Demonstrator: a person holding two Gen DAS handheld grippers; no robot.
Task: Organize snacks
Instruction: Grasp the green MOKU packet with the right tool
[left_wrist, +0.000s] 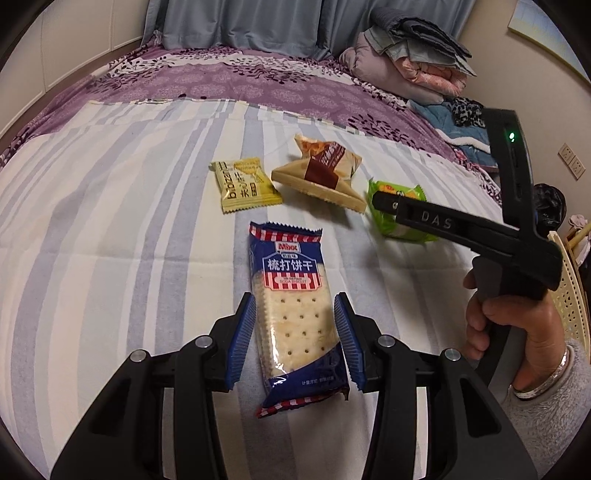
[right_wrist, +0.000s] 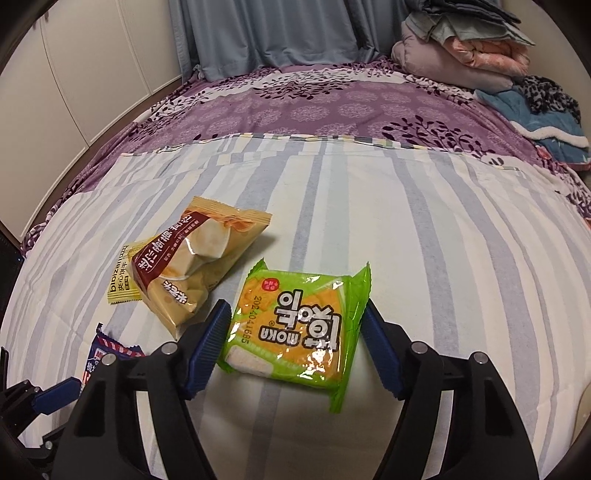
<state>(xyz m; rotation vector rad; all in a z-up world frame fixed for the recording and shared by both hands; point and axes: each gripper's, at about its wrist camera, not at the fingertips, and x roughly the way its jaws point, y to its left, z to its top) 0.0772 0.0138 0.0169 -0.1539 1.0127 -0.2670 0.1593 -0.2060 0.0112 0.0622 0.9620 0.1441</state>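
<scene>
Closed on a blue "Mixx" "SODA BISCUIT" pack (left_wrist: 291, 314) lying on the striped bed (left_wrist: 110, 240): left gripper (left_wrist: 295, 347), blue pads against both long edges. Straddling a green "MOKA" pack (right_wrist: 295, 325) stamped "2024041685", pads just beside its edges, contact unclear: right gripper (right_wrist: 295, 350). Farther back, a yellow "bibizan" packet (left_wrist: 245, 184) and a tan pack (left_wrist: 321, 171) with a brown band
</scene>
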